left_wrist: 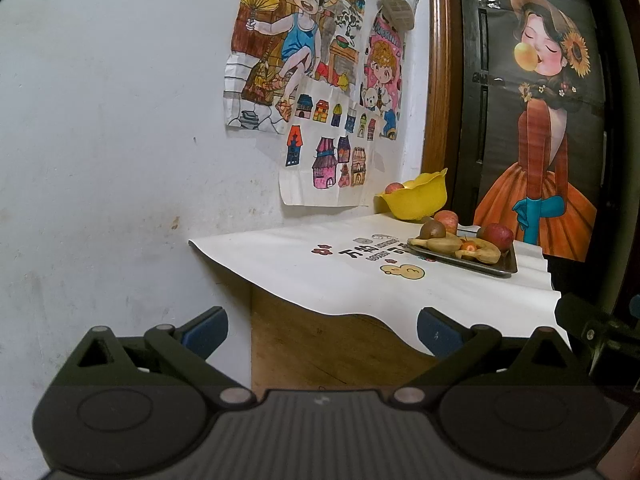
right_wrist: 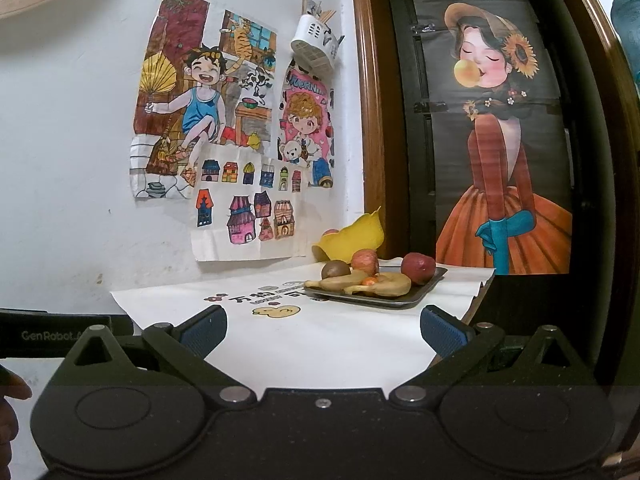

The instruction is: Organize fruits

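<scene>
On the table (right_wrist: 320,344), at 1 o'clock from the right claw (right_wrist: 323,330), a metal tray (right_wrist: 424,286) carries the fruits (right_wrist: 376,282); a yellow bowl (right_wrist: 356,236) stands behind. Both the right claw and the left claw (left_wrist: 322,330) gape wide and empty, well apart from the tray. Risks: round apples (right_wrist: 418,268) likely roll off when nudged; the loose paper cover (left_wrist: 360,276) may drag and shift the tray

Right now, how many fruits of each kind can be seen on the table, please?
Red apples: 3, one in the yellow bowl, one behind the tray, one on it.
Bananas: 2.
Kiwi: 1.
Small orange fruit: 1.
Total: 7.
</scene>
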Tool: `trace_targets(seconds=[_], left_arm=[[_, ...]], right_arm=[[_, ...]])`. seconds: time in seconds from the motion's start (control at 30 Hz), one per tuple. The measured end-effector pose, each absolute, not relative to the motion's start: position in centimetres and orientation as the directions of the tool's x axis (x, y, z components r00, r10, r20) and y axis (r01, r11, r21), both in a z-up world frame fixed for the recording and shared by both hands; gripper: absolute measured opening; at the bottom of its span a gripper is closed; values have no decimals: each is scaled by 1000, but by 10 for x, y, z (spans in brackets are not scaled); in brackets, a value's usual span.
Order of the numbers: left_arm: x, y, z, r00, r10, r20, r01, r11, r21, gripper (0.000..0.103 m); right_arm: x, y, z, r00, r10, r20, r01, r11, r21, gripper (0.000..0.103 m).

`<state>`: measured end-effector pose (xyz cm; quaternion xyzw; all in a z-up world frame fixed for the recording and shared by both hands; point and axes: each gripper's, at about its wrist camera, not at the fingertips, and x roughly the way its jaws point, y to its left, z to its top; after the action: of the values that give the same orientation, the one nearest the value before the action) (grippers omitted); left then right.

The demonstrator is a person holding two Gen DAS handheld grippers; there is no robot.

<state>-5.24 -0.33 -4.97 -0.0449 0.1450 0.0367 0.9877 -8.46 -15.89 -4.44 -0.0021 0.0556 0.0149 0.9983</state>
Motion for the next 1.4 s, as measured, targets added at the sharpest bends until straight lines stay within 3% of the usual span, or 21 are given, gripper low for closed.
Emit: trace_targets(seconds=[1.4], left_arm=[[-54,-7,-48,956,58,-288,-78,995,-60,103]], right_arm=[[-85,-155,-45,993,31,-116,-32,999,-6,102]])
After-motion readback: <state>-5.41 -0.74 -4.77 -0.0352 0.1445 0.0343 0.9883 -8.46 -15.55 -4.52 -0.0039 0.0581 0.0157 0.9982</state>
